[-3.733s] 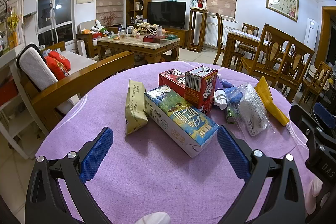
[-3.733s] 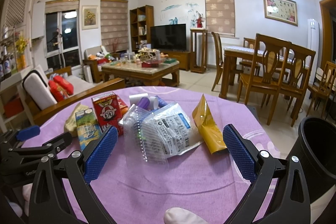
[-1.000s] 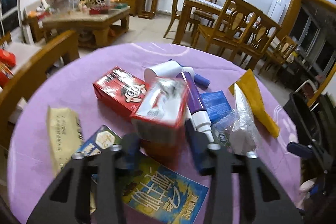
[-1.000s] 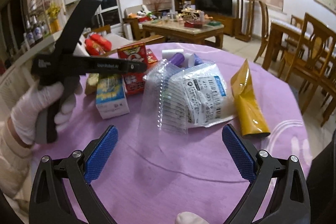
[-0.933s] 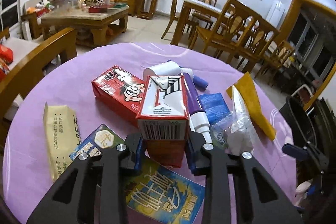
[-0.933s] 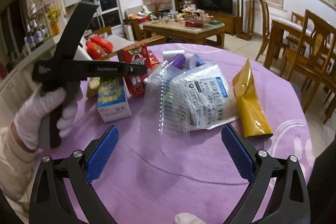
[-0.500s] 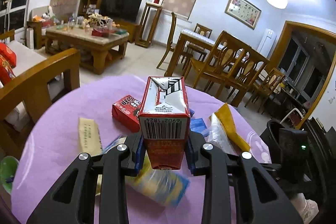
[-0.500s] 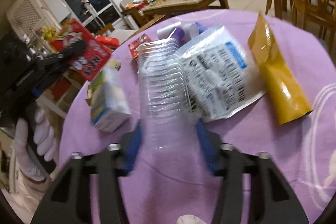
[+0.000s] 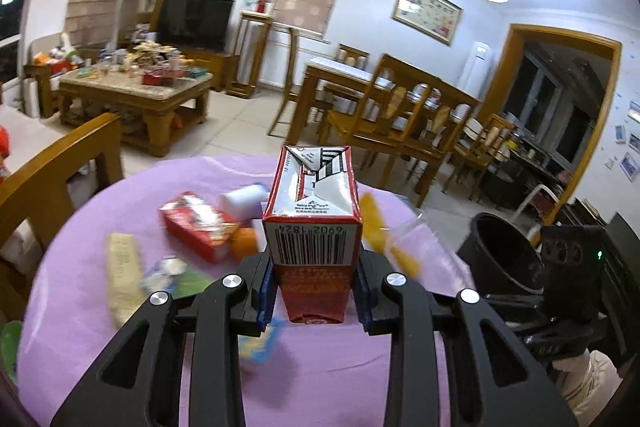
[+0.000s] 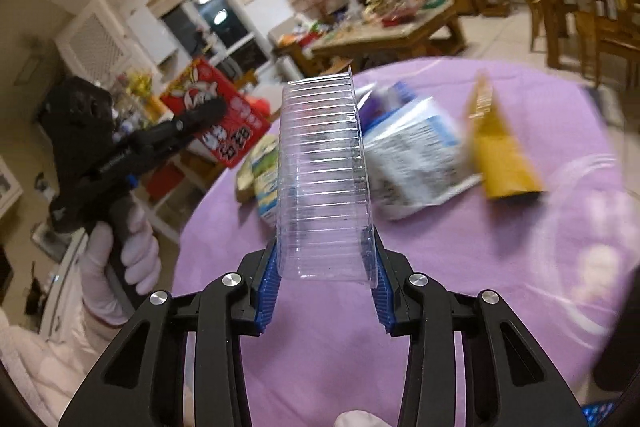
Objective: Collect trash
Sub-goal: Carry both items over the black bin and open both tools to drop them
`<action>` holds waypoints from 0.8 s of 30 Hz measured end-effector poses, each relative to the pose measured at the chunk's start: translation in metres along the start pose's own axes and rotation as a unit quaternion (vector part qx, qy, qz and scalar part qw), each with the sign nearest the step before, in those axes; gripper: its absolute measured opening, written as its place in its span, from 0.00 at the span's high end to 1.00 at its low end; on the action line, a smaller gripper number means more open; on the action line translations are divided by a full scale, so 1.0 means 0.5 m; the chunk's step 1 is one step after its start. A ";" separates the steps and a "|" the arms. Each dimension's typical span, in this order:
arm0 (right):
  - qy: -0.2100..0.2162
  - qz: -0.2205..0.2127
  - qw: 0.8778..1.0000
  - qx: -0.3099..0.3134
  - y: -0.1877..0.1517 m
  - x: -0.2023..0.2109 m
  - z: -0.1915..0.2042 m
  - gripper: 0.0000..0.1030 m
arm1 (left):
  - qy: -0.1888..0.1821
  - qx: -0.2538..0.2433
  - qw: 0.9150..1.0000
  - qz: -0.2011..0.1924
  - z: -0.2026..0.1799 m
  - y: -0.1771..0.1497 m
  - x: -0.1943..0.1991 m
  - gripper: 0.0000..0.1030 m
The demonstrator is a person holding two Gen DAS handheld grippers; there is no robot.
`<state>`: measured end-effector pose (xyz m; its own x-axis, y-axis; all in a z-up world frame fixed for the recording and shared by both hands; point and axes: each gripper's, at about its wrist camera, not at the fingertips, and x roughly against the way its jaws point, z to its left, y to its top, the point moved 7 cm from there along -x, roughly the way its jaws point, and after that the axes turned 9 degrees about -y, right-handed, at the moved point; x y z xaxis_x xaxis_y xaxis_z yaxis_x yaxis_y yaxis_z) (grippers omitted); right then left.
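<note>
Red-and-white drink carton (image 9: 314, 227), clamped low on its two side faces by the left gripper (image 9: 314, 291); its long axis runs straight out along the fingers, folded top end farthest from the hand, barcode face turned to the camera. The carton is carried clear above the purple table (image 9: 320, 379). The black bin (image 9: 500, 259) stands off the table's right edge, to the right of and lower than the carton, open mouth facing up; the coming move is judged to be a swing rightward and a release over that mouth.

Clear ribbed plastic tray (image 10: 324, 179), pinched at its near end between the blue pads of the right gripper (image 10: 326, 283), long axis likewise in line with the fingers and raised off the table. The bin is barely visible in the right wrist view, a dark shape at the lower right edge at most; judged from the left wrist view, the right hand is the nearer to it.

Left on the table: a second red carton (image 9: 196, 223), a white printed pouch (image 10: 416, 163), a yellow packet (image 10: 500, 155).
</note>
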<state>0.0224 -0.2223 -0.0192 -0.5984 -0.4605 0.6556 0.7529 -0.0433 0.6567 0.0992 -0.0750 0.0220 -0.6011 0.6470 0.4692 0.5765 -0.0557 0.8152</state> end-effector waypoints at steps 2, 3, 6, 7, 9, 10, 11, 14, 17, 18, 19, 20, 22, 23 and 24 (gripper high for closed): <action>-0.023 -0.027 0.999 -0.010 0.000 0.047 -0.040 0.62 | -0.022 -0.012 1.000 0.008 -0.051 -0.001 -0.034 0.69; -0.040 -0.045 0.998 -0.015 0.000 0.074 -0.065 0.62 | -0.038 -0.020 0.999 0.015 -0.086 0.000 -0.059 0.69; -0.117 -0.108 0.986 -0.038 -0.002 0.179 -0.173 0.62 | -0.084 -0.046 0.995 0.036 -0.188 -0.008 -0.129 0.69; -0.135 -0.121 0.982 -0.049 -0.007 0.202 -0.203 0.62 | -0.097 -0.054 0.993 0.043 -0.215 -0.012 -0.149 0.69; -0.180 -0.144 0.970 -0.076 -0.019 0.260 -0.283 0.62 | -0.132 -0.076 0.987 0.058 -0.297 -0.023 -0.208 0.69; -0.195 -0.154 0.965 -0.086 -0.026 0.276 -0.311 0.62 | -0.144 -0.083 0.984 0.064 -0.323 -0.028 -0.228 0.69; -0.213 -0.163 0.958 -0.098 -0.035 0.297 -0.346 0.62 | -0.156 -0.090 0.981 0.071 -0.353 -0.036 -0.252 0.69; -0.269 -0.183 0.937 -0.129 -0.072 0.351 -0.459 0.62 | -0.197 -0.104 0.971 0.087 -0.442 -0.056 -0.322 0.69; -0.312 -0.186 0.919 -0.156 -0.118 0.378 -0.558 0.62 | -0.230 -0.105 0.962 0.106 -0.513 -0.078 -0.396 0.69; -0.321 -0.184 0.914 -0.164 -0.137 0.387 -0.586 0.62 | -0.236 -0.106 0.959 0.111 -0.533 -0.084 -0.419 0.69; -0.328 -0.183 0.910 -0.173 -0.155 0.391 -0.611 0.62 | -0.239 -0.109 0.958 0.117 -0.551 -0.089 -0.450 0.69; -0.333 -0.182 0.908 -0.179 -0.166 0.387 -0.632 0.62 | -0.242 -0.110 0.956 0.124 -0.565 -0.098 -0.482 0.69; -0.341 -0.181 0.903 -0.188 -0.191 0.390 -0.658 0.62 | -0.244 -0.108 0.954 0.135 -0.587 -0.113 -0.523 0.69; -0.343 -0.180 0.902 -0.191 -0.201 0.390 -0.668 0.62 | -0.245 -0.106 0.953 0.141 -0.592 -0.119 -0.545 0.69; -0.343 -0.179 0.901 -0.195 -0.207 0.392 -0.681 0.62 | -0.247 -0.106 0.952 0.145 -0.603 -0.122 -0.547 0.69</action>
<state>-0.0797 -0.6102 -0.0856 -0.7498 0.2965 0.5916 0.4369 -0.4497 0.7791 0.0616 -0.4780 -0.0536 -0.0701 0.8566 0.5111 0.5229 -0.4048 0.7501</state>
